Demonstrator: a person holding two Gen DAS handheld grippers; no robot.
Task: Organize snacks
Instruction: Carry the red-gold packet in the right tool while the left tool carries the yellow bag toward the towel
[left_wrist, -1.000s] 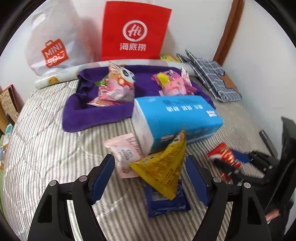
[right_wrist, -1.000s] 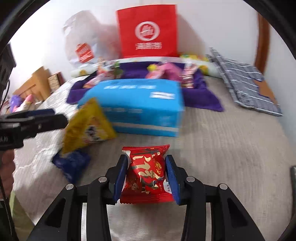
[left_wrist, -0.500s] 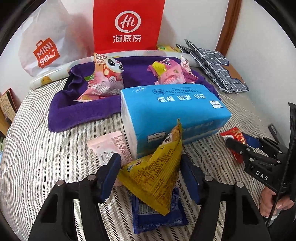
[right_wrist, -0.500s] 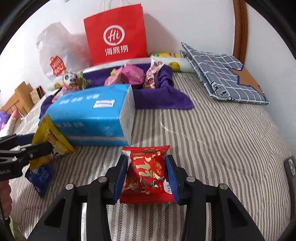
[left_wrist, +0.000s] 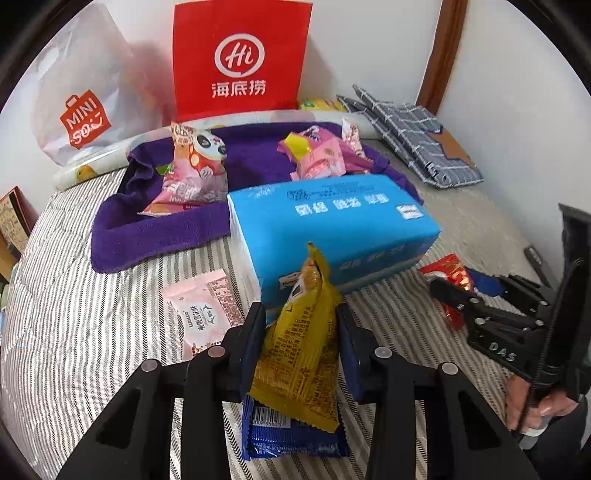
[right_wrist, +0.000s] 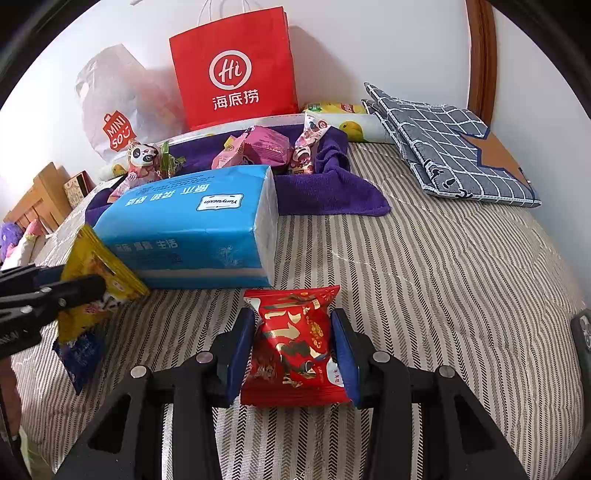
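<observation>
Both tools loaded, ready to carry to the purple towel (left_wrist: 159, 236)
Left view: your left tool (left_wrist: 301, 347) has just closed on the yellow packet (left_wrist: 299, 354) above the bed; right view: your right tool (right_wrist: 293, 350) grips the red packet (right_wrist: 295, 343); lift both clear next

Tissue pack (right_wrist: 192, 225) sits mid-bed (right_wrist: 424, 277), towel (right_wrist: 332, 188) with snacks behind it. Bags (right_wrist: 236, 70) stand at the bed's far edge, against the wall.

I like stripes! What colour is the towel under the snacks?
Purple towel, plain, no stripes; clearest in the right wrist view.
</observation>
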